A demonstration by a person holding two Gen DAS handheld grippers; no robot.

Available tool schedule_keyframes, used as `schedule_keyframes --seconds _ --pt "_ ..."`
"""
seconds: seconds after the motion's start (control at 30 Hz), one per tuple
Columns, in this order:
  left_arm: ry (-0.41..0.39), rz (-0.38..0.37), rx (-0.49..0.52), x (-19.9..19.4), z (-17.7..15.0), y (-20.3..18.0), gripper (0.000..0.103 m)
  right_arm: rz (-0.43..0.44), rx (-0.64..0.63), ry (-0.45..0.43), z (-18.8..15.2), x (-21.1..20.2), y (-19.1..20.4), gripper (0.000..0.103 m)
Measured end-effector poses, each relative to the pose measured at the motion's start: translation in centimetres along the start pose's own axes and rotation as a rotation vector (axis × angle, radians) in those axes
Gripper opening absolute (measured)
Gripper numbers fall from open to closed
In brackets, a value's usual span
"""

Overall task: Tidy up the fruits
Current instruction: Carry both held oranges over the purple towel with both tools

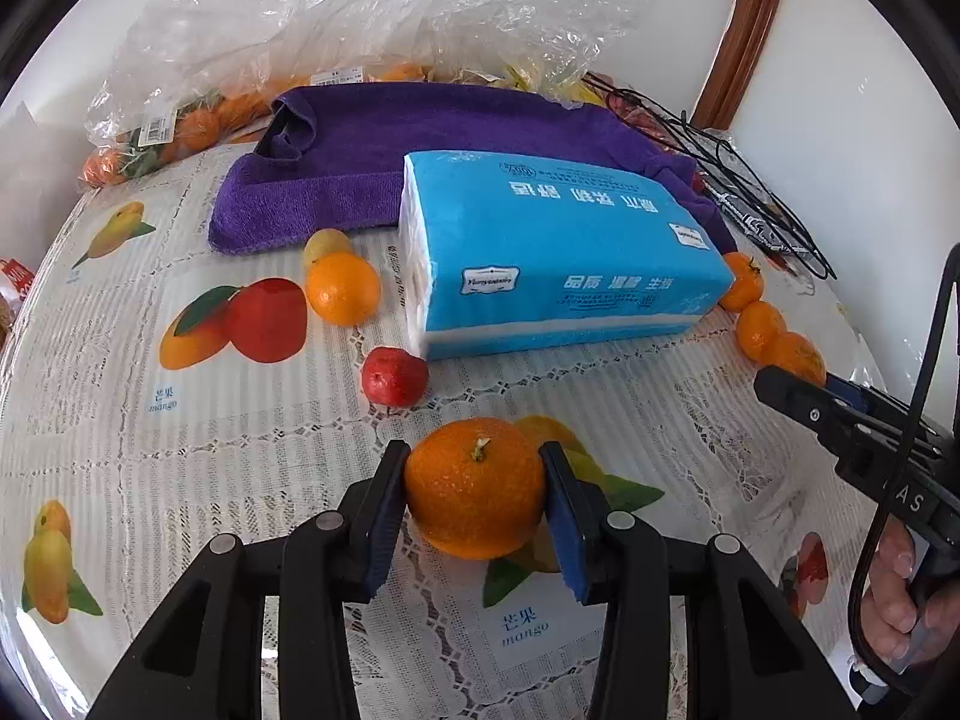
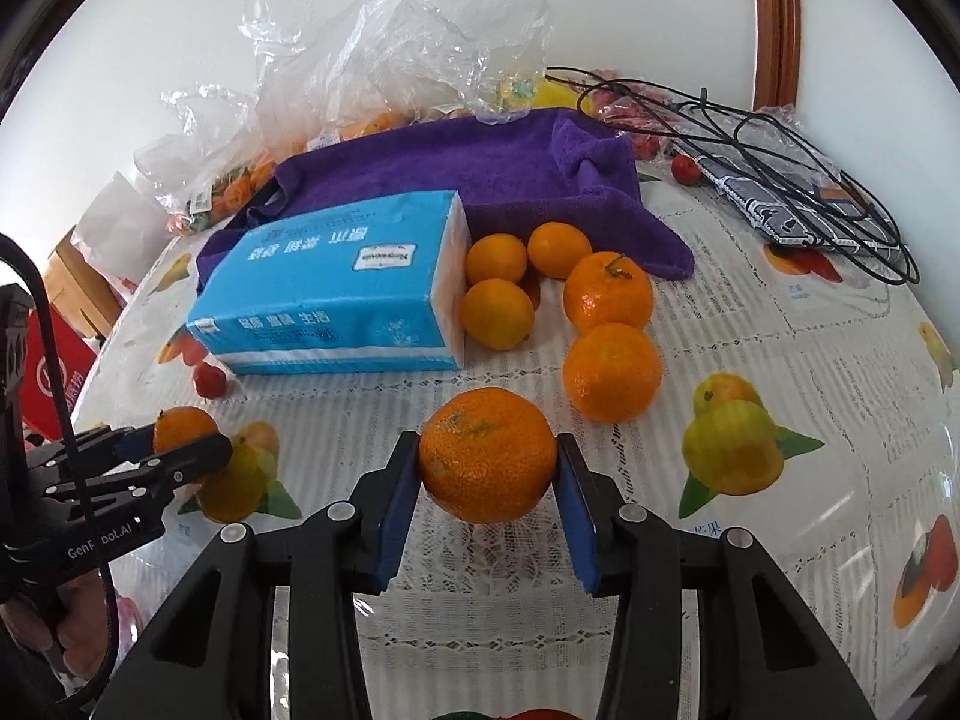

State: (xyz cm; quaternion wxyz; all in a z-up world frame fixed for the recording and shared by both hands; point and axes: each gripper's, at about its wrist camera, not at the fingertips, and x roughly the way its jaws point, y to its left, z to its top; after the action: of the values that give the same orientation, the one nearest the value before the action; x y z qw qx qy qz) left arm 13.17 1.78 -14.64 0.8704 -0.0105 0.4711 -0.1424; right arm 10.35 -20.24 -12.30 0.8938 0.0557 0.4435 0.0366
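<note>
Two round, dimpled mandarins clamped: left claw (image 1: 474,495) on one (image 1: 474,489), right claw (image 2: 487,504) on other (image 2: 487,455).

Both the left gripper (image 1: 474,504) and the right gripper (image 2: 487,495) have black angular arms, silver pivot screws and blue pads

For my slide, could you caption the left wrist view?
Left gripper clamps an orange before a blue tissue pack.
</note>
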Motion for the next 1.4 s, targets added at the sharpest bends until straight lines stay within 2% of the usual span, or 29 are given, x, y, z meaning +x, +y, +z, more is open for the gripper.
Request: schedule_keyframes --seconds 0.07,0.2,0.33,0.67,1.0,1.4 --pt "-0.006 0.010 -0.007 -0.5 0.1 0.5 0.041 -0.010 0.001 -0.029 0.6 -0.8 0.5 0.044" --pt "-0.003 -0.028 -0.033 -1.3 0.6 1.6 0.041 -0.017 0.011 -0.070 1.8 -2.2 1.4 0.044" --pt "-0.022 -0.044 -0.008 -2.2 1.2 1.8 0.041 -0.025 0.030 -0.104 2.6 -3.0 2.3 0.044" --pt "-0.036 -0.081 -0.010 -3.2 2.1 3.9 0.041 -0.036 0.057 -0.112 3.2 -3.1 4.3 0.044" --pt "-0.072 -0.062 -0.040 -4.3 2.2 4.6 0.041 -0.004 0.011 -0.129 3.8 -3.0 5.7 0.044" --pt "-0.106 -0.013 -0.086 -5.3 3.8 2.2 0.041 0.018 -0.039 -0.131 5.4 -2.7 4.2 0.044"
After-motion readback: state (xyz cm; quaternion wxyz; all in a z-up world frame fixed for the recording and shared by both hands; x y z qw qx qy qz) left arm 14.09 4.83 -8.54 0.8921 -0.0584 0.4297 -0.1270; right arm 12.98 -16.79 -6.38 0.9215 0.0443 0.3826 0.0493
